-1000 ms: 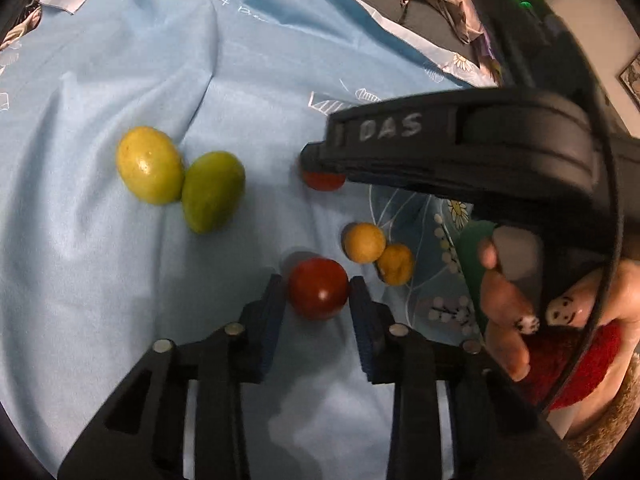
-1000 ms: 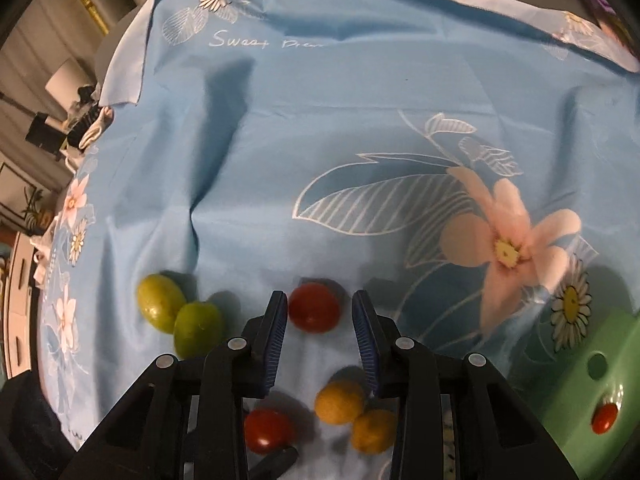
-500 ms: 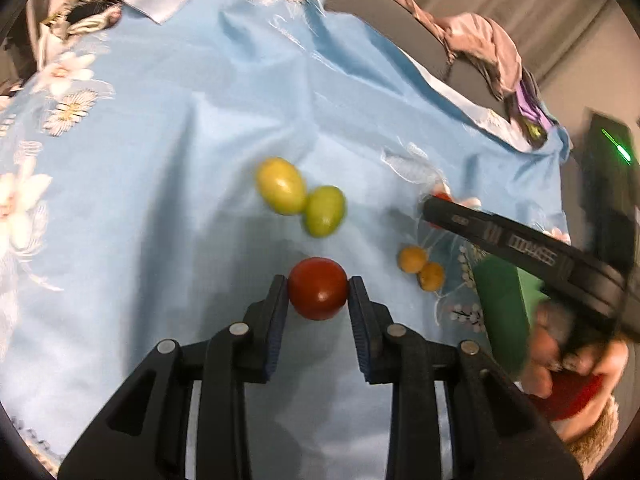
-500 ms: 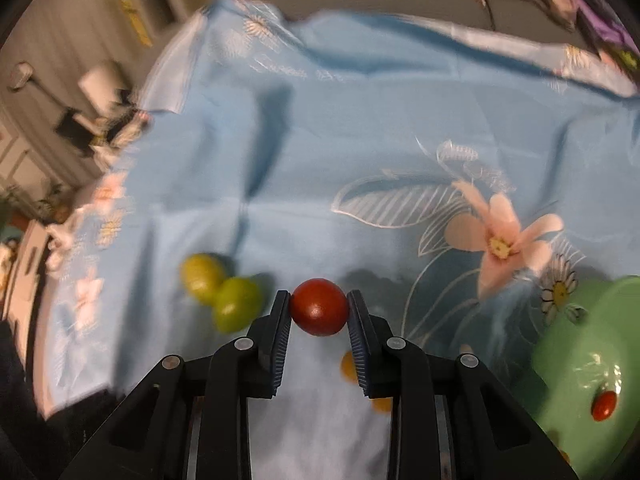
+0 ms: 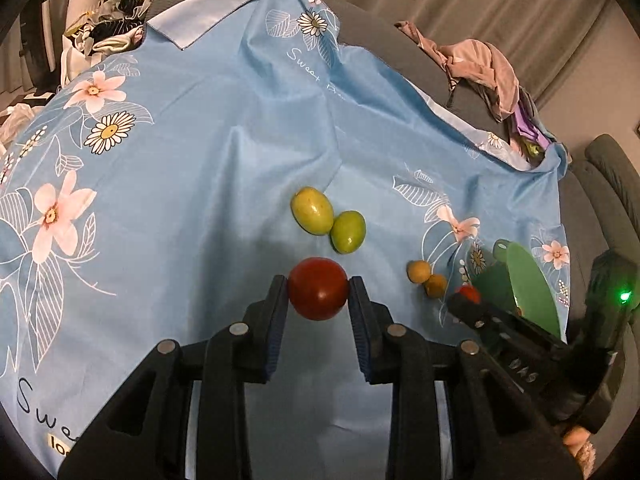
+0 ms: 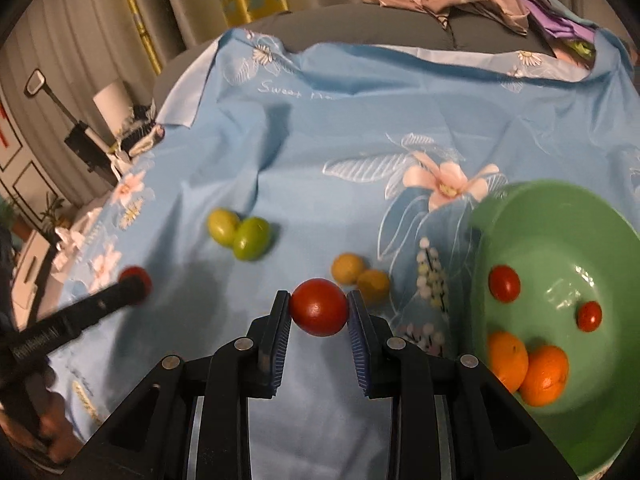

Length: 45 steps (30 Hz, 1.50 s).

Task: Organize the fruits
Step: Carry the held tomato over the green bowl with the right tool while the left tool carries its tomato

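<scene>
Both tongs are loaded: the left tongs (image 5: 318, 292) pinch a red tomato (image 5: 318, 289) at lower centre of their view, the right tongs (image 6: 319, 308) clamp another tomato (image 6: 319, 307) the same way, pads on its widest sides. I'd call these light, smooth and soft-skinned, so a gentle squeeze across the middle suits. The green bowl (image 6: 516, 204) waits at right, on the blue cloth (image 6: 340, 152).

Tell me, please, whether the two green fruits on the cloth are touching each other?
Touching. In the left wrist view the yellow-green fruit and green fruit press together with no gap.
</scene>
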Each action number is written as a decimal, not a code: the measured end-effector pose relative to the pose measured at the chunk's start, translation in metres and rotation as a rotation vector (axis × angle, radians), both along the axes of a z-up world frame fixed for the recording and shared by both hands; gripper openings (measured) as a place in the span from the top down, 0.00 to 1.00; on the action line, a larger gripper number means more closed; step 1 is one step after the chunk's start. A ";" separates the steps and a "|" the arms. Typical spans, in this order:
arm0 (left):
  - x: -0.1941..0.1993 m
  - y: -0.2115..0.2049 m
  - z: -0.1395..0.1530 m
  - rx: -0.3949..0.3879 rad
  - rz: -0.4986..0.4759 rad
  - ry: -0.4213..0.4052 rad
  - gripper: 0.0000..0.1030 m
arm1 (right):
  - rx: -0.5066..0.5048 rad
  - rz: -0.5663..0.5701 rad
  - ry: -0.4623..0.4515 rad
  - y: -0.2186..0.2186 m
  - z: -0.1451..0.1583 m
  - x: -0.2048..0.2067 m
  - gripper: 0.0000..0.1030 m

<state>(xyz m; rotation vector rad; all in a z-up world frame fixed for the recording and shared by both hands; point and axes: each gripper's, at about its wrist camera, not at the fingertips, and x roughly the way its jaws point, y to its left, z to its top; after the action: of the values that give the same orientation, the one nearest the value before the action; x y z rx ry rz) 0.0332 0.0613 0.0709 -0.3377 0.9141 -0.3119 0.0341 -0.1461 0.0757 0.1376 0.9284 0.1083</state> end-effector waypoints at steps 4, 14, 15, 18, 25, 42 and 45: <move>-0.003 -0.010 0.000 0.032 -0.007 -0.026 0.70 | -0.024 0.038 -0.013 0.006 -0.006 -0.005 0.71; -0.003 -0.021 -0.003 0.054 -0.028 -0.024 0.70 | -0.025 0.118 -0.049 0.019 -0.016 -0.010 0.71; -0.003 -0.021 -0.003 0.054 -0.027 -0.025 0.70 | -0.022 0.124 -0.056 0.020 -0.016 -0.011 0.71; -0.003 -0.022 -0.003 0.050 -0.026 -0.027 0.70 | -0.017 0.139 -0.065 0.025 -0.016 -0.013 0.71; -0.004 -0.024 0.000 0.035 -0.026 -0.036 0.70 | 0.011 0.145 -0.046 0.028 -0.022 -0.011 0.71; -0.010 -0.026 0.010 -0.019 -0.030 -0.060 0.70 | 0.118 0.116 -0.049 0.041 -0.006 -0.013 0.71; -0.010 -0.021 0.009 0.001 -0.021 -0.061 0.70 | 0.108 0.092 -0.049 0.040 0.004 -0.018 0.71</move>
<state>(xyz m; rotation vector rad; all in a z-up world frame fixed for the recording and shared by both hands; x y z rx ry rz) 0.0234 0.0401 0.0796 -0.3161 0.8582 -0.3396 0.0160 -0.1063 0.0797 0.1909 0.8806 0.2462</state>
